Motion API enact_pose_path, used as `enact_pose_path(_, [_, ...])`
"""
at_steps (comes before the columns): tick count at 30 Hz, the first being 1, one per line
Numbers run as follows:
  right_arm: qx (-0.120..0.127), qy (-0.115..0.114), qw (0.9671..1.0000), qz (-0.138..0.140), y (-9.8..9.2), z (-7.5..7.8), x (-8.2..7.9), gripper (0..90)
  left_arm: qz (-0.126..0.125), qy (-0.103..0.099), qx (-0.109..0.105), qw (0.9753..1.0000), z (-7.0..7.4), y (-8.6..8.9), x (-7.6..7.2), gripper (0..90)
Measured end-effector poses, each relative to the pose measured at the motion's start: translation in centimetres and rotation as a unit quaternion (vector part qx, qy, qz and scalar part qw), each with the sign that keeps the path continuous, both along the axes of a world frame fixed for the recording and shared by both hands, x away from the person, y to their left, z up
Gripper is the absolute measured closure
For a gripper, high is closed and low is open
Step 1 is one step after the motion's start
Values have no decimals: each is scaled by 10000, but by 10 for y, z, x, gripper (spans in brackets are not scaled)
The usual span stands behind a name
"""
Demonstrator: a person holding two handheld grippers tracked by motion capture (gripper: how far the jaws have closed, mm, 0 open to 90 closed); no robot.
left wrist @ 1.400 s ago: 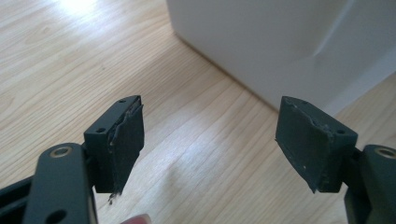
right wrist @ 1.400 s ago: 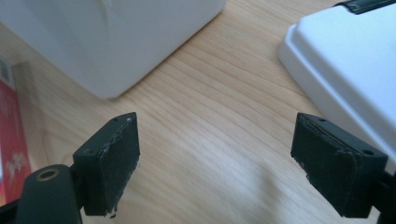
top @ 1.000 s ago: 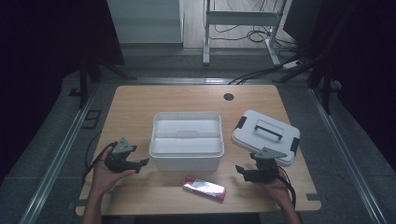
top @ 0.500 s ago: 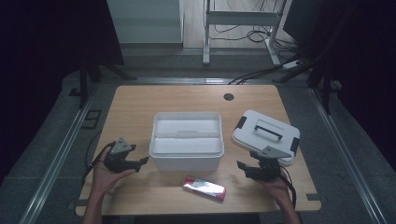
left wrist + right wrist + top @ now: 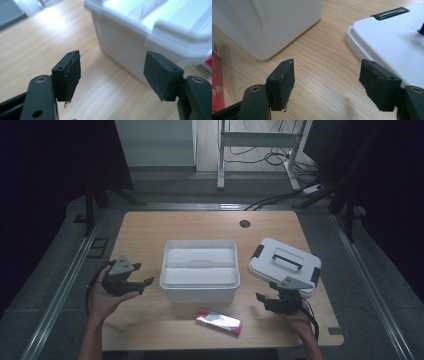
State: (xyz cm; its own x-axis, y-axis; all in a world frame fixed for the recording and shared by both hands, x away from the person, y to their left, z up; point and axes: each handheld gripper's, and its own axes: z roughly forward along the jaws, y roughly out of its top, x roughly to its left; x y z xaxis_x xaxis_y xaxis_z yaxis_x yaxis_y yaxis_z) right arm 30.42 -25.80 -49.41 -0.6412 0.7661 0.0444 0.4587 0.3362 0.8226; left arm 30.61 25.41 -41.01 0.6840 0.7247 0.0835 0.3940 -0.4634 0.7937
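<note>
In the high view a wooden table [image 5: 150, 227] carries an open white box [image 5: 199, 270] at its centre, with a white lid [image 5: 285, 265] bearing a dark handle lying flat at about three o'clock from the box, just beside it but apart. A red packet [image 5: 218, 321] lies at about five o'clock from the box, near the table's front edge. The left gripper [image 5: 141, 283] is held in a hand at nine o'clock from the box, close to its left wall, its jaws spread wide with nothing between them. The right gripper [image 5: 266, 300] sits at five o'clock from the box, just in front of the lid's near edge and to the right of the packet, jaws also apart and empty. In the left gripper view the two black jaws stand wide open above bare wood, and the box's wall and rim rise at about one o'clock, close ahead; a sliver of red shows at three o'clock. In the right gripper view the jaws are wide open over the table, the box's corner at eleven o'clock, the lid at two o'clock near the right jaw, and the packet's edge at nine o'clock.
</note>
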Motion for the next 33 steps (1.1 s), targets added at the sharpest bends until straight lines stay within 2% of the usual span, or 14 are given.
enact_pose_path(4, [-117, -1, 9999, -45, -1, 0, 1, 286, -271, -166, -309, 9990, 15, 0, 9, 302])
enact_pose_path(6, [-158, -4, 9998, -74, -1, 0, 1, 288, -407, -201, -358, 9983, 20, -1, 14, 318])
enact_pose_path(13, [-253, 31, 9997, -70, -1, -3, 2, 291, -766, -140, -203, 9968, 34, -8, 26, 343])
enact_pose_path(17, [-261, 55, 9996, -47, -1, -3, 2, 295, -1042, -68, -71, 9945, 46, -14, 32, 353])
enact_pose_path(19, [-269, 60, 9996, -23, -2, -3, 2, 295, -1171, -23, -24, 9931, 51, -18, 35, 355])
enact_pose_path(23, [-274, 55, 9996, -16, -3, -4, 2, 297, -1432, 50, 211, 9895, 61, -32, 44, 363])
enact_pose_path(26, [-272, 78, 9996, -39, -3, -4, 2, 299, -1657, 67, 433, 9852, 68, -41, 51, 363])
enact_pose_path(28, [-295, 83, 9995, -31, -4, -4, 2, 301, -1759, 75, 503, 9831, 72, -47, 54, 363])
enact_pose_path(31, [-318, 105, 9994, -40, -4, -5, 2, 304, -1949, 40, 715, 9782, 76, -53, 59, 370])
enact_pose_path(32, [-328, 112, 9994, -36, -3, -6, 2, 304, -2000, 42, 727, 9771, 78, -54, 60, 369])
enact_pose_path(33, [-339, 123, 9993, -30, -3, -6, 2, 305, -2000, 24, 739, 9770, 78, -56, 61, 369])
